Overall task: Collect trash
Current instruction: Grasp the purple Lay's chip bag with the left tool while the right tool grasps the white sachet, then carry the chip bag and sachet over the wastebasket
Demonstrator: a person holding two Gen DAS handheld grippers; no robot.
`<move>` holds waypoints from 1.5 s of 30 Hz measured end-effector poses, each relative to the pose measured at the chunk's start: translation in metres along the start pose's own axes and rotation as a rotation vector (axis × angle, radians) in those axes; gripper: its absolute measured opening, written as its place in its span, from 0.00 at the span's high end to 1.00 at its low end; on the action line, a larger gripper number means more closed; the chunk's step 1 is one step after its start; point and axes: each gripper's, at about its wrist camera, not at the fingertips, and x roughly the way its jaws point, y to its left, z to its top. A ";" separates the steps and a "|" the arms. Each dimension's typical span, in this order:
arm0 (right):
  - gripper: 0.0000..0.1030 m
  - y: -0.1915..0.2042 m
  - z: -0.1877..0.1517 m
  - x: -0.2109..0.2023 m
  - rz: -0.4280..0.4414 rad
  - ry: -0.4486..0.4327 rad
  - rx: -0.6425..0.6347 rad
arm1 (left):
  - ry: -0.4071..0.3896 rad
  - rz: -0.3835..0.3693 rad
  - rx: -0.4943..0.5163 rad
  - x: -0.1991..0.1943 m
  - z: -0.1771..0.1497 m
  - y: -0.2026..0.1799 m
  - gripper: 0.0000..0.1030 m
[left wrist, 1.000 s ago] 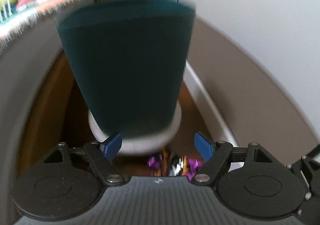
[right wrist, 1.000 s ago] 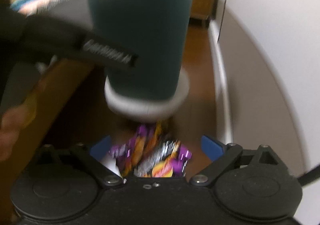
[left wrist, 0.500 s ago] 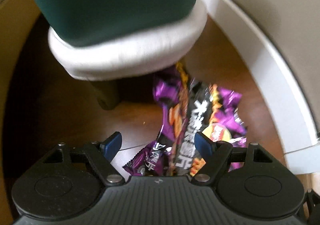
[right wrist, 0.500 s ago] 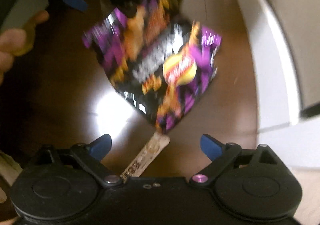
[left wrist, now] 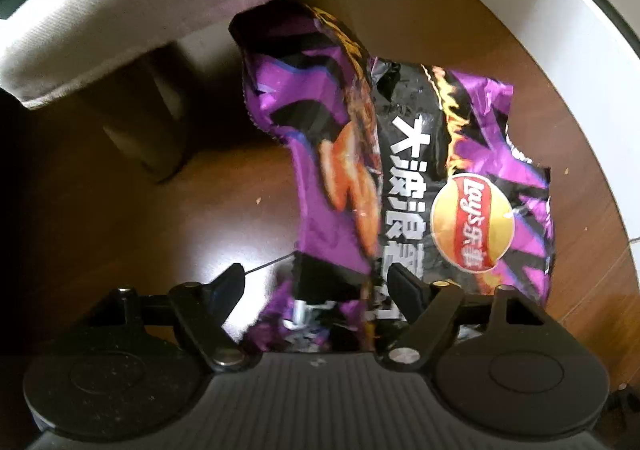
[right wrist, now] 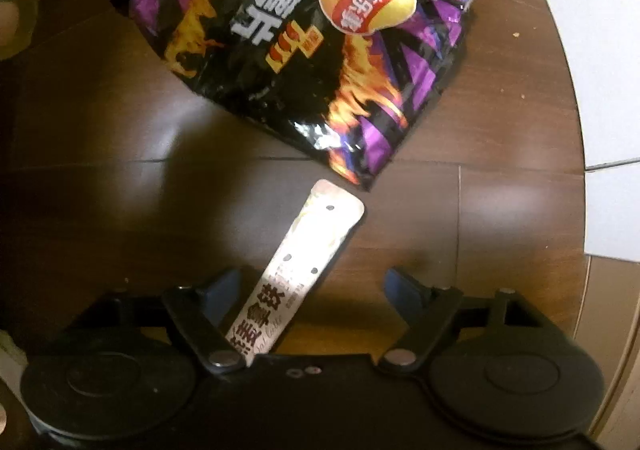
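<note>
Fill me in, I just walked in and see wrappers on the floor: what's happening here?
A person holding a gripper in each hand is picking up trash from the wooden floor. The left gripper is closing around the near end of a crumpled purple Lay's chip bag. The right gripper is closing over a slim drink-mix sachet that lies just short of the bag. Neither piece looks pinched yet; both lie on the floor.

Both fisheye views are dim and warm, with edges bowed and corners black. Glare patches shine on the dark wooden floor (right wrist: 460,122), and the crinkled chip bag (left wrist: 420,178) throws glints. Deep shadow fills the left side. Slight motion blur softens the bag's near print.
</note>
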 end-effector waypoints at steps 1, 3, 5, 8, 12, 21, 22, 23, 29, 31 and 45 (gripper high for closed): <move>0.21 0.003 -0.001 0.000 -0.012 -0.001 -0.003 | 0.006 -0.002 0.003 0.002 -0.001 -0.001 0.45; 0.26 0.011 -0.004 -0.001 -0.053 0.003 -0.028 | 0.009 -0.011 -0.003 0.001 -0.002 0.000 0.54; 0.31 0.018 -0.006 -0.002 -0.059 -0.004 -0.049 | 0.015 -0.023 -0.005 -0.001 -0.003 -0.002 0.66; 0.52 0.023 -0.011 -0.007 -0.056 -0.004 -0.058 | 0.006 -0.015 0.001 -0.005 -0.005 -0.006 0.77; 0.72 0.020 -0.017 -0.011 -0.048 0.023 -0.059 | 0.004 0.007 0.030 -0.014 -0.012 -0.015 0.85; 0.78 -0.015 -0.052 -0.055 -0.064 -0.073 -0.018 | -0.015 0.053 -0.012 -0.050 -0.030 -0.017 0.90; 0.78 -0.019 -0.056 -0.063 -0.069 -0.094 -0.019 | -0.024 0.055 -0.019 -0.056 -0.032 -0.018 0.90; 0.79 -0.022 -0.061 -0.072 -0.082 -0.119 -0.026 | -0.035 0.057 -0.022 -0.061 -0.032 -0.020 0.90; 0.80 -0.035 -0.076 -0.115 -0.103 -0.227 -0.048 | -0.137 0.087 -0.004 -0.116 -0.049 -0.032 0.90; 0.80 -0.039 -0.078 -0.122 -0.098 -0.251 -0.034 | -0.160 0.073 -0.022 -0.135 -0.056 -0.029 0.90; 0.80 -0.063 -0.080 -0.256 -0.106 -0.651 -0.041 | -0.441 0.141 -0.140 -0.302 -0.043 -0.010 0.90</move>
